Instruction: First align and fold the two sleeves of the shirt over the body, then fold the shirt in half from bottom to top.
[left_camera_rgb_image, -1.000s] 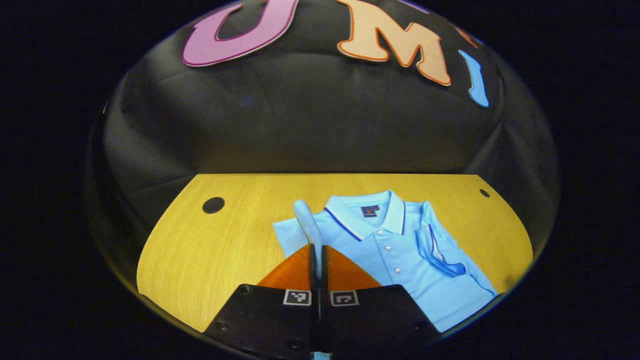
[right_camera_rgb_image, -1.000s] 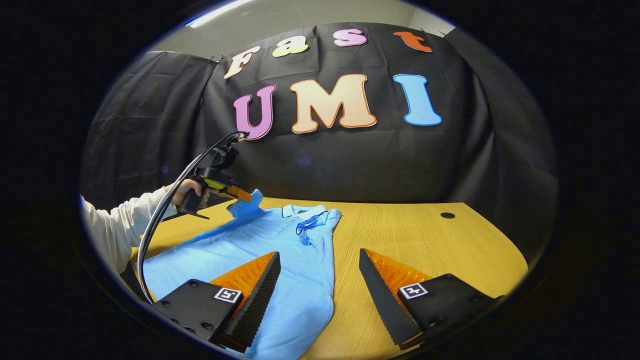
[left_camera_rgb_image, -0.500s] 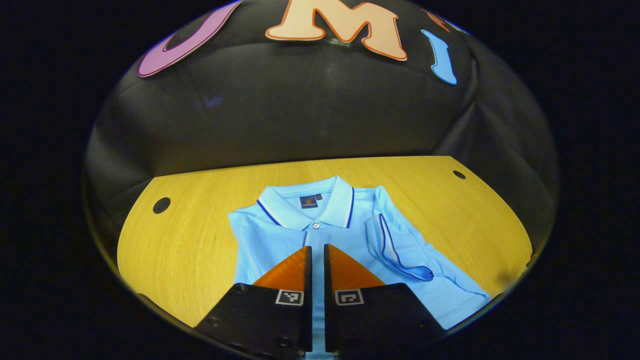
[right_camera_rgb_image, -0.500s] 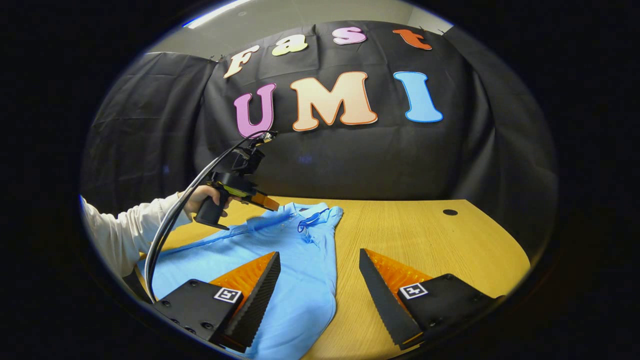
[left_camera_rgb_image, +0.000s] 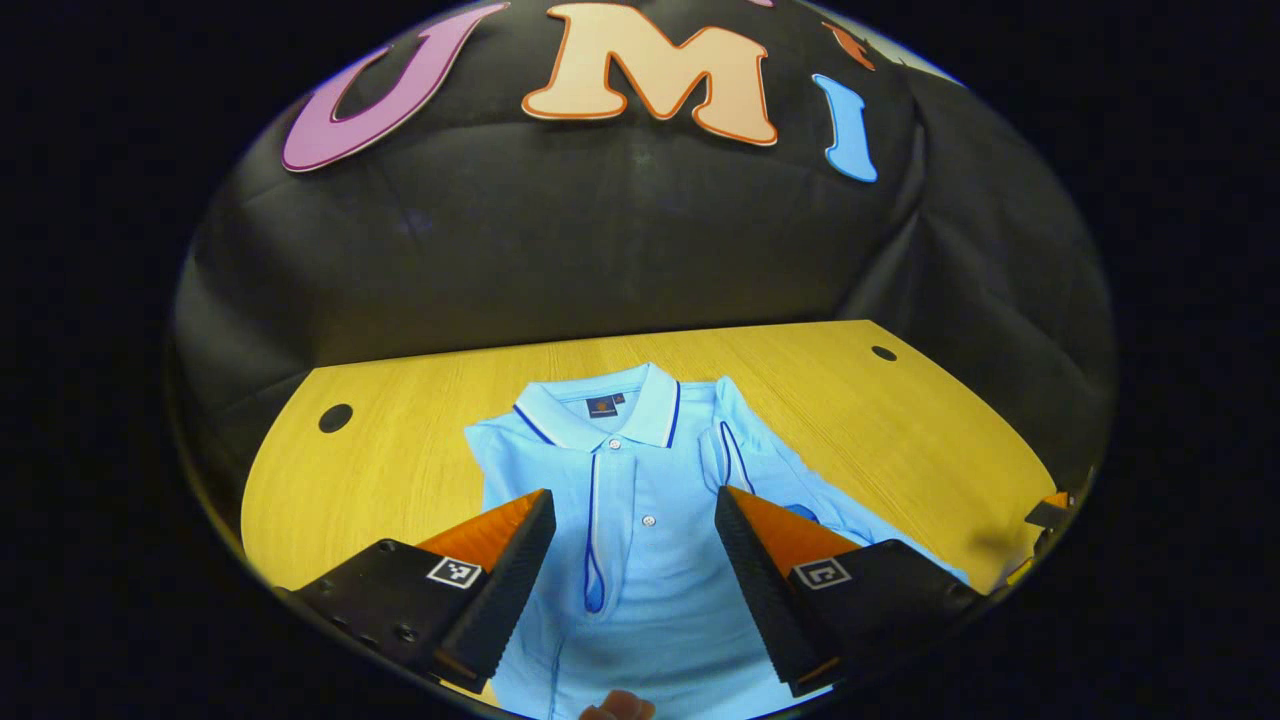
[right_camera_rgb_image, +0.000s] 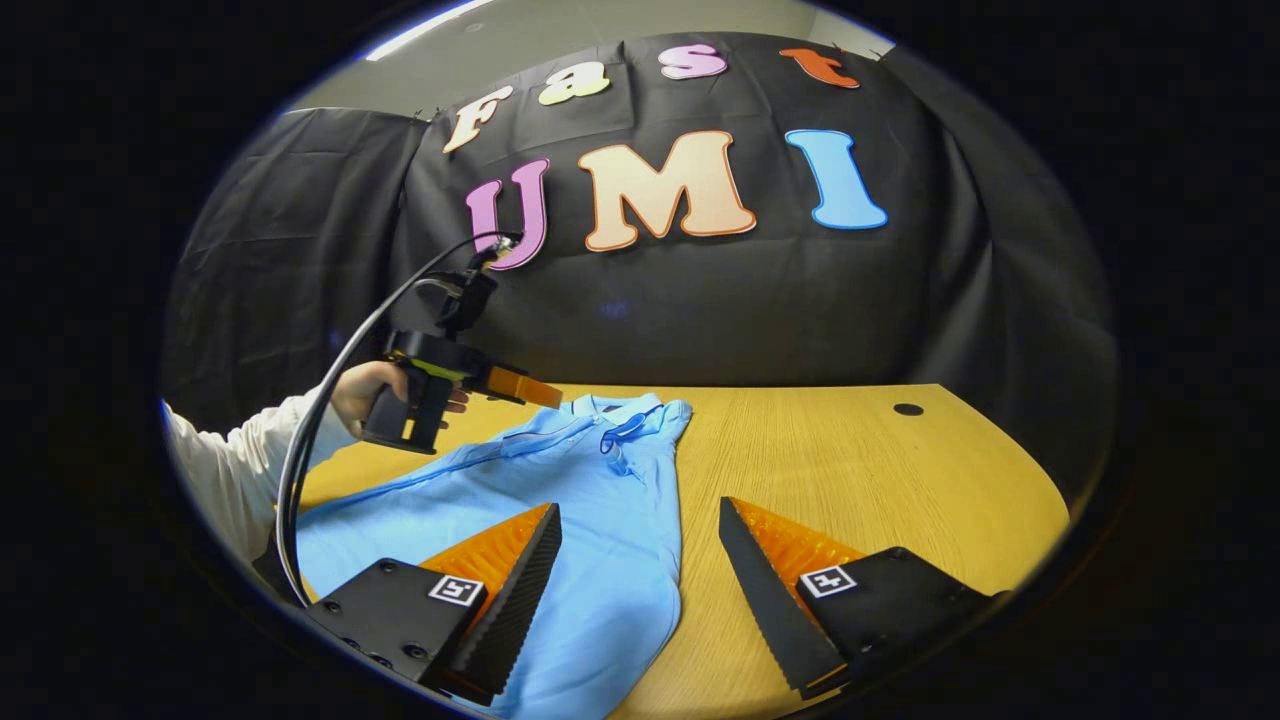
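The yellow wooden bench lies bare to the right of the light blue polo shirt, as far as the small dark round hole near its back edge. In the left gripper view, bare bench also lies left of the shirt, around a larger dark hole. The left gripper, held in a hand, hangs over the shirt's collar end, jaws apart. The black cloth wall closes the bench's far side.

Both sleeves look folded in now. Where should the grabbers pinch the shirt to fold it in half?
Probably at the shirt's bottom hem, one corner per gripper, coming from the near edge of the table. The collar lies at the far end, so lifting the hem toward it folds the body bottom to top. The left gripper and right gripper are open.
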